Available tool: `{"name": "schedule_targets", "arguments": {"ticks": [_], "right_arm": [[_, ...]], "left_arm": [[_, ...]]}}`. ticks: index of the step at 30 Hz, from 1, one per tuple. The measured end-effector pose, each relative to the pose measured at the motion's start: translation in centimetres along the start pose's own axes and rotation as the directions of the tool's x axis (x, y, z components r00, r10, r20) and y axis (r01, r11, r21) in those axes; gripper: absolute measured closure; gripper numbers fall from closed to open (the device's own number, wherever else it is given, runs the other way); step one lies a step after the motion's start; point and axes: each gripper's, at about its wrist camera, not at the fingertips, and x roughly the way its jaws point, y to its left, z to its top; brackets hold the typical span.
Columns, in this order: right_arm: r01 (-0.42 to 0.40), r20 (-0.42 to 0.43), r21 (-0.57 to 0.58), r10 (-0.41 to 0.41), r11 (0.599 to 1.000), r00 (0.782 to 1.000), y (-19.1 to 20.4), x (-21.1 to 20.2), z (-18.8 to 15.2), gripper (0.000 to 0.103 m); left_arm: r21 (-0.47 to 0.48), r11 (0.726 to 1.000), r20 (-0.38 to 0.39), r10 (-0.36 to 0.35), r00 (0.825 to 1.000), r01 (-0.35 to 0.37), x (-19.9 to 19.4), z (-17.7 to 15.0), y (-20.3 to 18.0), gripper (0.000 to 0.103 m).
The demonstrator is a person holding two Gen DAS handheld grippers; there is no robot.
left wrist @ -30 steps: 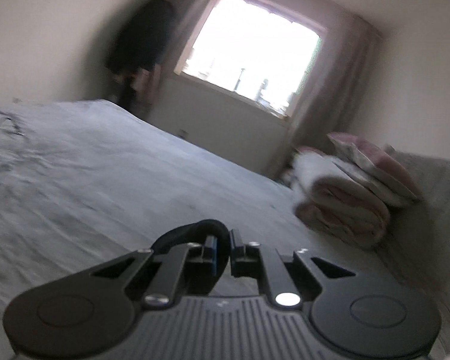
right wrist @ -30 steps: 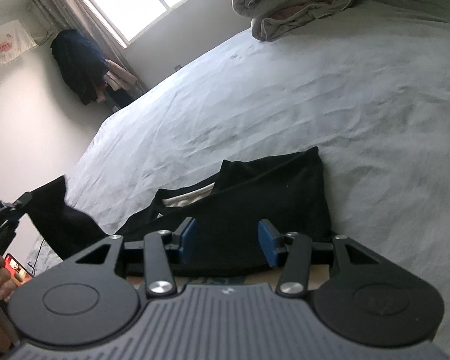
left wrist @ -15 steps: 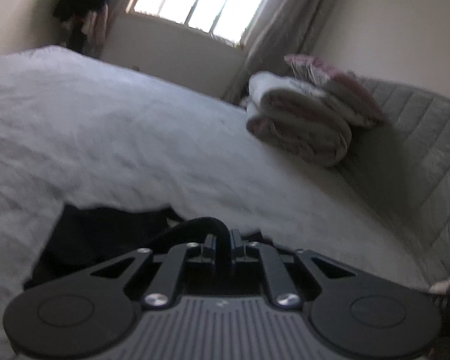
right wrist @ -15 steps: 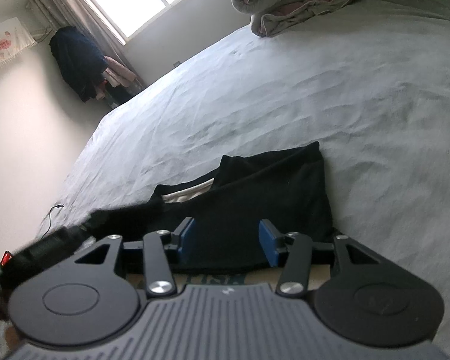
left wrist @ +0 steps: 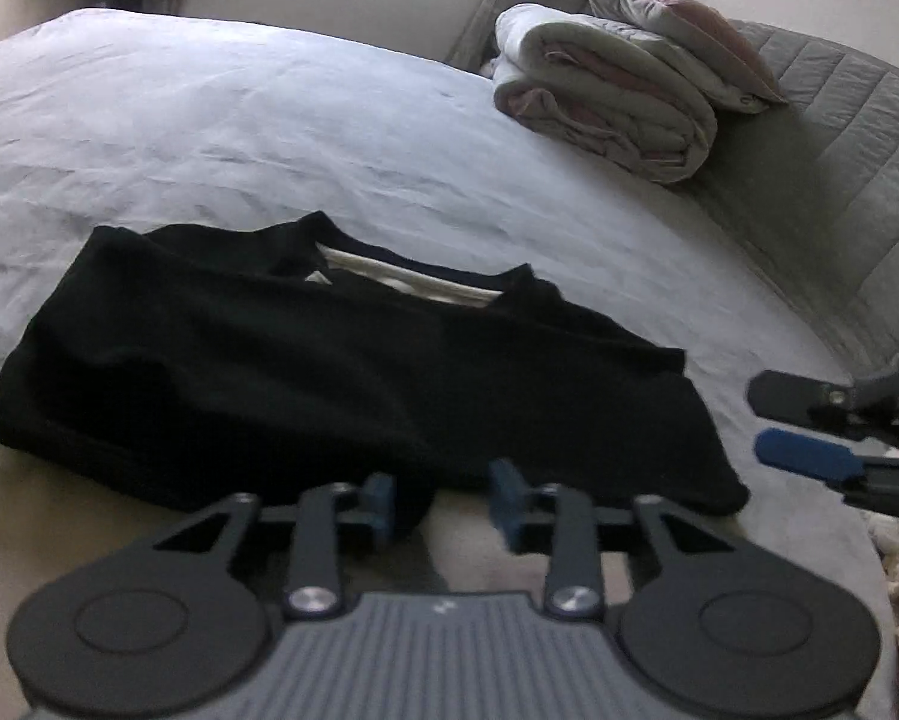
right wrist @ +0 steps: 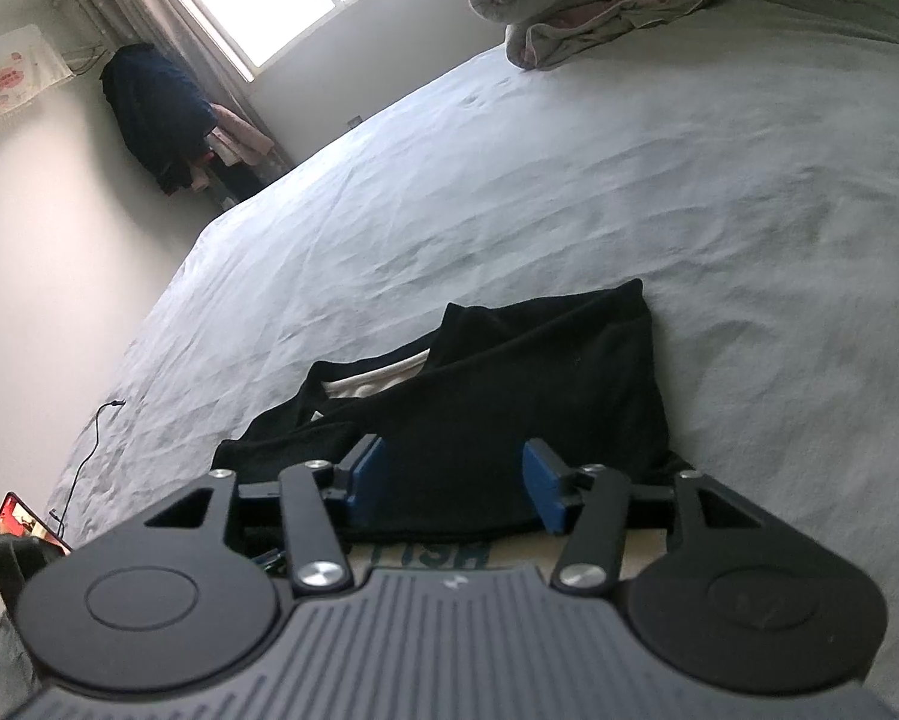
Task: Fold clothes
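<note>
A black shirt (left wrist: 341, 372) lies folded on the grey bed sheet (left wrist: 269, 120), with a white inner layer showing at its collar (left wrist: 401, 282). My left gripper (left wrist: 443, 504) hovers at the shirt's near hem. Its jaws are opening; a fold of black cloth hangs loose by the left pad (left wrist: 380, 501), unpressed. My right gripper (right wrist: 455, 480) sits at the shirt's (right wrist: 509, 408) near edge, its jaws opening, with the hem showing in the gap and neither blue pad touching it. The right gripper (left wrist: 761, 420) also shows at the right edge of the left wrist view.
A beige cloth with green lettering (right wrist: 443, 555) lies under the shirt's near edge. A rolled duvet (left wrist: 605, 114) and a pillow (left wrist: 677, 24) rest by the padded headboard (left wrist: 839, 138). A phone (right wrist: 23, 525) with a cable (right wrist: 89, 450) sits at the bed's left edge.
My left gripper swung down from facing the window to the shirt's hem, let go of the black fabric it pinched and opened. The raised sleeve now lies on the shirt. The right gripper stayed put.
</note>
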Motion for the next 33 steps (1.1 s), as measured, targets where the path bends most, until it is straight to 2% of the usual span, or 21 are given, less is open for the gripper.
{"name": "schedule_targets", "arguments": {"ticks": [1,3,6,9,12,14,17,20,23,28,33], "right_arm": [[0.000,-0.001,0.000,0.000,1.000,1.000,0.0,0.0,0.0,0.047],[0.001,0.000,0.001,-0.001,1.000,1.000,0.0,-0.1,0.0,0.046],[-0.001,0.000,0.000,0.001,1.000,1.000,0.1,-0.1,0.0,0.045],[0.001,-0.002,-0.005,-0.001,1.000,1.000,0.3,0.0,-0.1,0.044],[0.013,-0.006,-0.016,-0.013,1.000,1.000,0.4,0.2,-0.4,0.044],[0.029,-0.012,-0.032,-0.029,0.999,0.999,0.7,0.4,-0.8,0.043],[0.060,-0.024,-0.084,-0.062,0.995,0.998,1.4,0.6,-1.7,0.043],[0.074,-0.032,-0.154,-0.080,0.985,0.996,2.4,0.6,-2.7,0.043],[0.068,-0.023,-0.222,-0.075,0.973,0.997,3.8,0.5,-3.4,0.043],[0.042,-0.032,-0.302,-0.054,0.952,0.998,6.1,1.0,-5.0,0.043],[0.036,-0.059,-0.404,-0.065,0.914,0.996,8.5,2.2,-7.0,0.043]], "left_arm": [[0.003,1.000,-0.003,-0.006,1.000,0.006,-0.3,0.1,-0.2,0.050],[0.004,1.000,-0.016,-0.022,1.000,0.022,-0.8,0.4,-0.4,0.037],[-0.013,0.998,-0.052,-0.054,0.997,0.053,-1.8,0.6,-0.4,0.028],[-0.021,0.997,-0.078,-0.078,0.994,0.077,-2.7,0.6,-0.3,0.022],[-0.004,0.994,-0.089,-0.106,0.990,0.106,-3.4,0.4,0.0,0.020],[0.023,0.990,-0.053,-0.137,0.989,0.138,-3.6,-0.2,0.7,0.020],[0.065,0.995,-0.084,-0.073,0.994,0.078,-2.8,-0.2,0.9,0.021],[0.107,0.994,-0.035,-0.016,0.999,0.020,-3.5,0.3,1.3,0.021],[0.091,0.995,-0.048,0.031,0.998,-0.026,-4.1,1.2,2.5,0.021],[-0.069,0.991,-0.066,0.111,0.992,-0.115,-5.2,2.7,6.7,0.021],[-0.219,0.961,-0.062,0.159,0.985,-0.169,-7.6,3.8,11.5,0.021]]}}
